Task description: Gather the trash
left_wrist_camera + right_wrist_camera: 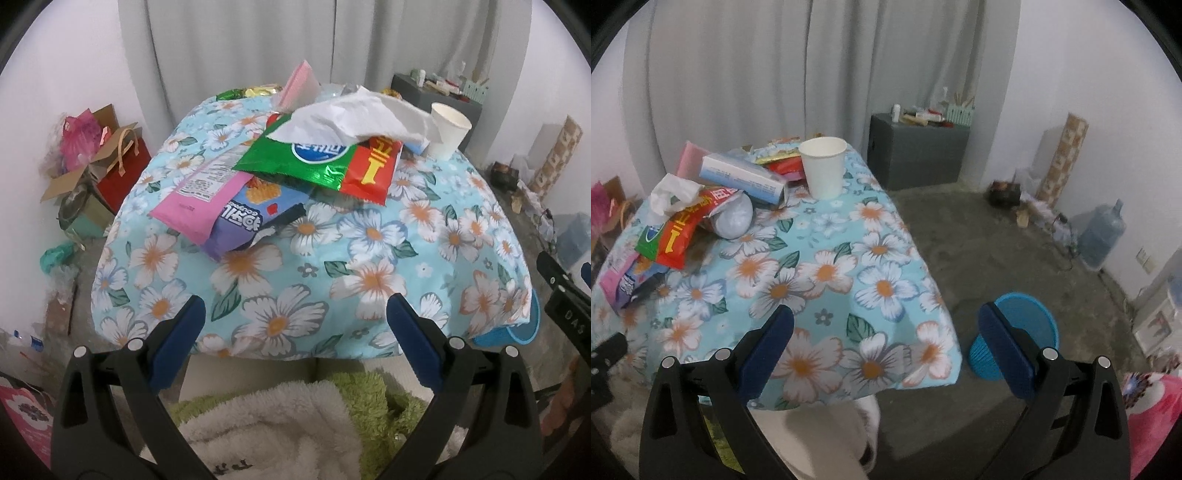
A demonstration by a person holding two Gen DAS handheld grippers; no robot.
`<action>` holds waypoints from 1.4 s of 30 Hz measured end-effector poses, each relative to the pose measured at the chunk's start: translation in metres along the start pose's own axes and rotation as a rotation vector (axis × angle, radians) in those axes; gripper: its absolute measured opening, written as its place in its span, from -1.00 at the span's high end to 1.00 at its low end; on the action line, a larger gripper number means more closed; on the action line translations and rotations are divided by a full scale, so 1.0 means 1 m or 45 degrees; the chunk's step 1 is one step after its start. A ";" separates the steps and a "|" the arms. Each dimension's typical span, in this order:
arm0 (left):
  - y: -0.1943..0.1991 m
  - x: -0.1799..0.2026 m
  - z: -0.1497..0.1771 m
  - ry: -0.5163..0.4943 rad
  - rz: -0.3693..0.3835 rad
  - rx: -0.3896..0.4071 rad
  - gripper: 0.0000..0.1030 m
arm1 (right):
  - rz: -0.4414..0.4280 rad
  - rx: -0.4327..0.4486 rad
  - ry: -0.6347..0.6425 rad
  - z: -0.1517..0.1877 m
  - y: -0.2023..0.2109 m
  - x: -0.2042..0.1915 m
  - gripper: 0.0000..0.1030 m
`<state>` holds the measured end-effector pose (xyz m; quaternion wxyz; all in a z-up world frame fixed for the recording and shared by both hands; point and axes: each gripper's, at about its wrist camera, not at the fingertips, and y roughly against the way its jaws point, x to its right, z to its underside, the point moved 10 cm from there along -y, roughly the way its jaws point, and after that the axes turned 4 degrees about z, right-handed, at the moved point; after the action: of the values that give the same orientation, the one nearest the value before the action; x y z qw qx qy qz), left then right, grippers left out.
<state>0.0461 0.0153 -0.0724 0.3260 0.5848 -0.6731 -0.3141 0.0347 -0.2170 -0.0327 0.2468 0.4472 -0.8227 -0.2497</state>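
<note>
Trash sits heaped on the far-left part of the table with the blue floral tablecloth (369,258), and nothing is lifted yet. Your left gripper (295,332) hangs at the near edge with its jaws wide apart and empty, aimed straight at the pile. Your right gripper (886,339) hangs likewise, jaws spread and empty, over the near right corner, with the round blue ribbed bin (1015,332) on the floor just beside it. That bin seems placed for short drops. Nearest you lie the flat pink plastic packet (199,195) and the purple snack bag (240,229) under it. Beyond, the green and red foil wrapper (332,162) carries the crumpled white tissue (347,118). Farthest, the white paper cup (823,166) stands upright.
</note>
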 end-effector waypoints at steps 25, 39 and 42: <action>-0.018 0.007 0.013 -0.023 0.087 -0.079 -0.83 | -0.126 0.129 -0.082 -0.066 -0.003 -0.039 -0.90; -0.020 0.011 0.003 -0.057 0.107 -0.049 -0.83 | -0.183 0.013 -0.027 -0.048 -0.034 -0.050 -0.90; -0.015 0.004 -0.009 -0.053 0.117 0.005 -0.83 | -0.232 0.007 -0.051 -0.047 -0.032 -0.051 -0.90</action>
<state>0.0621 0.0088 -0.0788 0.3250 0.5473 -0.7064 -0.3095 0.1079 -0.1977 -0.0271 0.2054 0.5155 -0.7841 -0.2778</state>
